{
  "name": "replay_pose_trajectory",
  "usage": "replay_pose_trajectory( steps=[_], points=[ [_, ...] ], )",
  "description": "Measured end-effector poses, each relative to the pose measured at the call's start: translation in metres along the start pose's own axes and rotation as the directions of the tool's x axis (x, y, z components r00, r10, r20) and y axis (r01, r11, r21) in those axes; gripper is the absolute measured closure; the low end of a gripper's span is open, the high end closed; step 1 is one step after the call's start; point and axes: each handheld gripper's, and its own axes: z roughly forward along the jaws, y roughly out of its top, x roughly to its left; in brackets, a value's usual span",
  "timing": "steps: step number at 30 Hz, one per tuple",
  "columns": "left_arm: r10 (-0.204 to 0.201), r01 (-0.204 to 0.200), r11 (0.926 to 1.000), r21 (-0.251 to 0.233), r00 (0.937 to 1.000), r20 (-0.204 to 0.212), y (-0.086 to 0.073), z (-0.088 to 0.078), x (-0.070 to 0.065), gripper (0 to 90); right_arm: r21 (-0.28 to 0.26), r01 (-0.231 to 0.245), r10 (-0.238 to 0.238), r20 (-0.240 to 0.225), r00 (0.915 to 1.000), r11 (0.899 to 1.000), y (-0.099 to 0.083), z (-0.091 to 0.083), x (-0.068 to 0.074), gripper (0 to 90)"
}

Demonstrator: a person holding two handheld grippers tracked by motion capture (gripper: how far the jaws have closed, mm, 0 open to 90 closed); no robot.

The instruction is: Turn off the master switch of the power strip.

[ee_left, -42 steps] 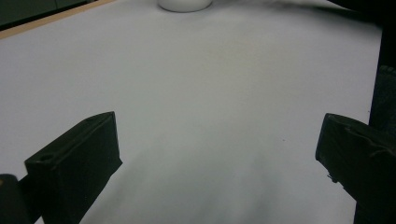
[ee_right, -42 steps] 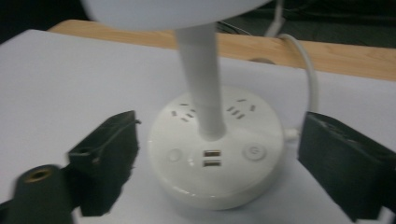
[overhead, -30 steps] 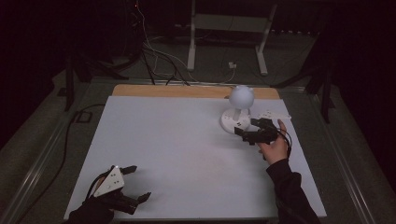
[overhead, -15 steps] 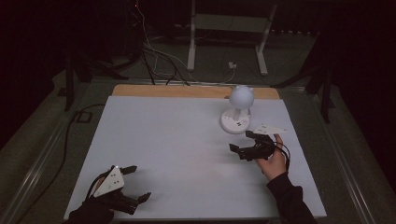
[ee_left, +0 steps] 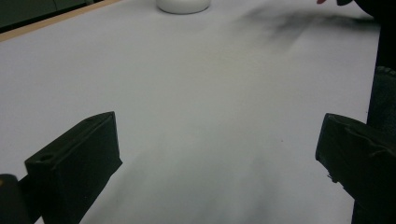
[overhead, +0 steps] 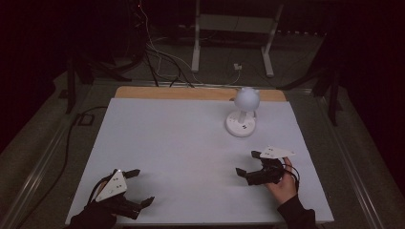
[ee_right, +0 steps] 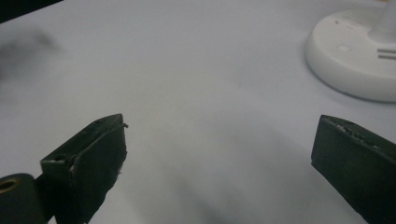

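Observation:
A small white lamp (overhead: 245, 109) with a round head and a flat round base (ee_right: 357, 63) stands at the back right of the white table (overhead: 181, 143). My right gripper (overhead: 248, 164) lies low on the table's right side, in front of the lamp, open and holding nothing. The lamp base sits to the upper right of its jaws in the right gripper view. My left gripper (overhead: 140, 187) rests at the near left corner, open and holding nothing. The lamp base (ee_left: 183, 5) is far ahead of it in the left gripper view.
A wooden strip (overhead: 191, 93) runs along the table's far edge. Cables (overhead: 157, 52) and a metal stand (overhead: 234, 28) lie on the dark floor beyond. A black cable (overhead: 67, 148) trails down the left side. A sleeve (ee_left: 383, 93) borders the left gripper view's right edge.
My right gripper has drawn back from the lamp toward the near edge, staying open. The left gripper has stayed in place.

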Motion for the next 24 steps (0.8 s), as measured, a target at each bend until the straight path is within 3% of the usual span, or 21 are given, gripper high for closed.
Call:
replay_pose_trajectory(
  steps=[4, 9, 11, 13, 18, 24],
  points=[
    [0.0, 0.0, 1.0, 0.001, 1.0, 0.001, 0.0, 0.0, 0.0, 0.4, 0.013, 0.0, 0.001, -0.012, 0.9999, 1.0, -0.011, -0.005, 0.004, 2.8],
    [0.003, -0.003, 1.0, 0.003, 1.0, 0.0, 0.0, 0.0, 0.0, 0.4, 0.052, 0.038, -0.038, -0.004, 0.9993, 0.998, -0.025, -0.009, 0.01, 2.1],
    [0.006, -0.006, 1.0, 0.003, 1.0, 0.0, 0.0, 0.0, 0.0, 0.4, 0.08, 0.044, -0.042, -0.033, 0.9986, 0.996, -0.033, -0.011, 0.012, 2.1],
    [0.007, -0.007, 1.0, 0.003, 1.0, 0.001, 0.0, 0.0, 0.0, 0.4, 0.111, 0.063, -0.059, -0.032, 0.9977, 0.992, -0.039, -0.013, 0.013, 2.1],
    [0.007, -0.007, 1.0, 0.005, 1.0, 0.003, 0.0, 0.001, -0.001, 0.4, 0.094, 0.07, -0.069, -0.016, 0.9975, 0.993, -0.043, -0.018, 0.011, 2.1],
    [0.009, -0.009, 0.9999, 0.005, 0.9999, 0.006, 0.0, 0.002, -0.001, 0.4, 0.098, 0.114, -0.115, 0.006, 0.9933, 0.989, -0.043, -0.015, 0.011, 2.1]
  ],
)
